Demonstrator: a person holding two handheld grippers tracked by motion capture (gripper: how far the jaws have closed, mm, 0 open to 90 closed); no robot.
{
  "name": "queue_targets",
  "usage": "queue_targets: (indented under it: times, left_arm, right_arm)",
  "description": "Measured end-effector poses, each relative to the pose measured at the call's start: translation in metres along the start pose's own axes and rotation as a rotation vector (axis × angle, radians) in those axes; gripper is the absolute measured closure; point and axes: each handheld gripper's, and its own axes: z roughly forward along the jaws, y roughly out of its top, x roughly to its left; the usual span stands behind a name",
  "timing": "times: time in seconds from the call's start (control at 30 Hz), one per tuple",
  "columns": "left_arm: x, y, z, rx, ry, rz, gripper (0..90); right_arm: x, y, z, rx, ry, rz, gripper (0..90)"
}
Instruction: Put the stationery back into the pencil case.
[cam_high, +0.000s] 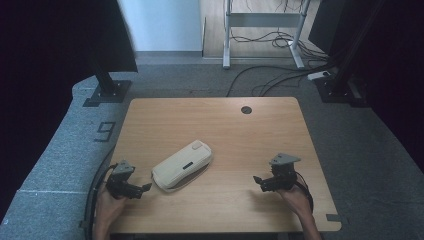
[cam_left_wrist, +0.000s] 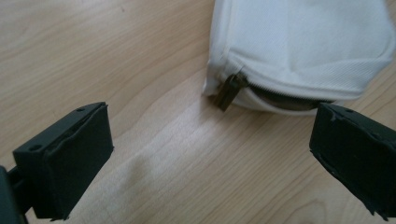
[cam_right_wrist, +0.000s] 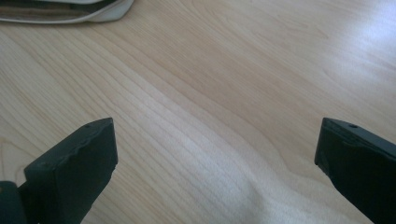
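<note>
The white pouch (cam_high: 182, 165) lies slantwise on the desk (cam_high: 250, 145), a little left of the middle, with its zipper side facing you. In the left gripper view its brown zipper pull (cam_left_wrist: 231, 91) hangs at the near corner, and the zipper beside it gapes slightly. Your left gripper (cam_high: 145, 188) sits just beside that corner, fingers spread wide with nothing between them but bare wood; the pouch is not touched. Your right gripper (cam_high: 259, 181) is well apart from the pouch, over the right part of the desk, pointing toward it, its fingers also spread wide and empty. A dark round hole (cam_high: 246, 109) sits near the desk's far edge.
</note>
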Motion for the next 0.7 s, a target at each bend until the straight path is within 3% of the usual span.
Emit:
queue_targets:
  times: [0.23, 0.4, 0.7]
  left_arm:
    - [0.000, -0.008, 0.008, 0.013, -0.003, 0.008, 0.0]
    - [-0.001, -0.012, 0.020, 0.058, 0.011, 0.025, 0.0]
    - [-0.001, -0.012, 0.022, 0.048, 0.012, 0.035, 0.0]
  right_arm:
    - [0.000, -0.015, 0.004, 0.009, -0.019, 0.014, 0.0]
    - [-0.001, -0.028, 0.009, 0.030, -0.029, 0.030, 0.0]
    - [-0.004, -0.041, 0.015, 0.073, -0.026, 0.043, 0.0]
